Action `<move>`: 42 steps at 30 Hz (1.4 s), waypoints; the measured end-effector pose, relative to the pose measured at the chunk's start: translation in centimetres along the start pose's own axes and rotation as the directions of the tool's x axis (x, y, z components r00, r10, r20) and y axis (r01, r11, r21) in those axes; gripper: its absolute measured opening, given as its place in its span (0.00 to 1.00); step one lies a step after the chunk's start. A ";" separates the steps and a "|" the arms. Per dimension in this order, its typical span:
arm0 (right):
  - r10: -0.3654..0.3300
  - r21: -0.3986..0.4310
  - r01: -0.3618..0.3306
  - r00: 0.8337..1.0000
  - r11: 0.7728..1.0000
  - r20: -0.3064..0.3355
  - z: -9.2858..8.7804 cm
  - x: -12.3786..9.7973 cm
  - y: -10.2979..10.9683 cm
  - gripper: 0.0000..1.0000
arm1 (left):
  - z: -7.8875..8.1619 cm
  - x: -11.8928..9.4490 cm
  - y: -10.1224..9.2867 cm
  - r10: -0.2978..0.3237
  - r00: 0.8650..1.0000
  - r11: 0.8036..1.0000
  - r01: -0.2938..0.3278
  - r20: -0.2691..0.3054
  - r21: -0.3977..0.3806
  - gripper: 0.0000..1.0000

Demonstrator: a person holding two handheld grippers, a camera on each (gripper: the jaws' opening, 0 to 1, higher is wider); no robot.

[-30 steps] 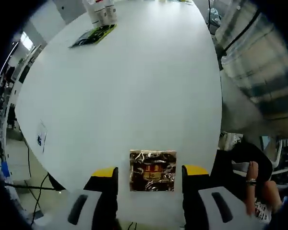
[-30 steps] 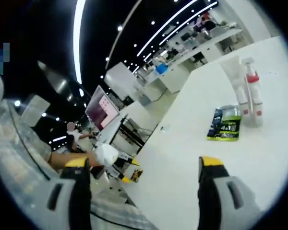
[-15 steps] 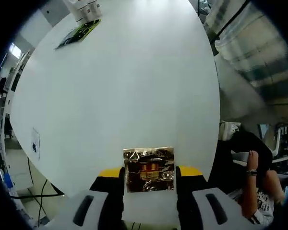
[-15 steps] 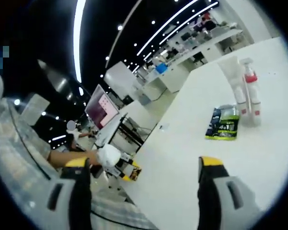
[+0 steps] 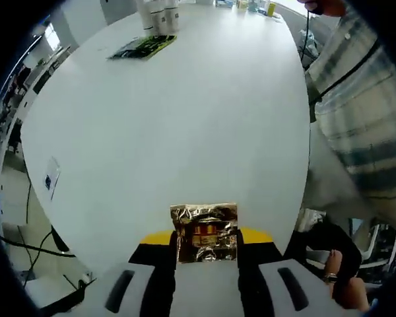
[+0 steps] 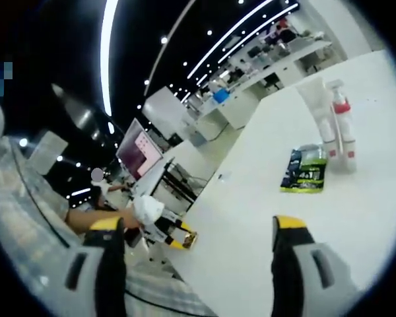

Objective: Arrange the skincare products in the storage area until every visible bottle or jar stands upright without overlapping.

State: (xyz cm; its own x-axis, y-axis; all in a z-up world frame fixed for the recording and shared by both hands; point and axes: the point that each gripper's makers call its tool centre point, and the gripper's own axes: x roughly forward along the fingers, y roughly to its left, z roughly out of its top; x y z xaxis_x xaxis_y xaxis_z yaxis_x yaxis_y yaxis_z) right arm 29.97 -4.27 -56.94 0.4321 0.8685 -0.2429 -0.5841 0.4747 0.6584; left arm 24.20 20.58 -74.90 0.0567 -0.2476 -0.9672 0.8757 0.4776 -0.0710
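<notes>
— Why do we have the left gripper down at the near edge of the white table?

— Because the gold foil packet lies there, well apart from the rest; the jaws are pinched in on both its sides, so we are gripping it, presumably to carry it over to the others.

— And the others?

— At the far end: the white bottles stand upright side by side, and the green packet lies flat just in front of them. In the right gripper view we see the same group — a tall white tube, a spray bottle with a red collar and the green packet on the tabletop.

— The right gripper?

— Held off the table's edge, jaws spread wide with nothing between them; we judge it is waiting its turn.

— What has changed?

— A second ago the left jaws stood apart on either side of the gold packet; half a second ago they had drawn in against it; now they are tight on it. The right gripper has stayed open and hardly moved.
</notes>
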 end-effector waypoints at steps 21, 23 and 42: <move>-0.004 0.056 0.004 1.000 0.998 0.004 -0.4 0.1 0.0 0.83 | 14.3 -5.2 -2.4 -0.021 0.878 0.945 0.173 0.478 -0.276 0.36; -0.004 0.060 0.004 1.000 0.998 0.001 -0.4 0.2 0.0 0.82 | 15.7 -5.9 -3.1 -0.033 0.857 0.935 0.209 0.515 -0.287 0.36; 0.012 0.155 -0.017 0.999 0.988 0.033 0.4 0.4 -0.4 0.67 | 24.1 -8.2 -6.5 -0.034 0.782 0.932 0.250 0.622 -0.263 0.36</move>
State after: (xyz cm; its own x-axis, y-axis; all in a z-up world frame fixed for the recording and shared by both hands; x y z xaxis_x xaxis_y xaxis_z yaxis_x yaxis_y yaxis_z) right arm 30.66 -4.15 -57.03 0.4477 0.8688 -0.2116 -0.4778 0.4324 0.7646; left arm 29.60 -0.85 -60.65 0.3127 -0.7346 -0.6021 0.7041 0.6048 -0.3721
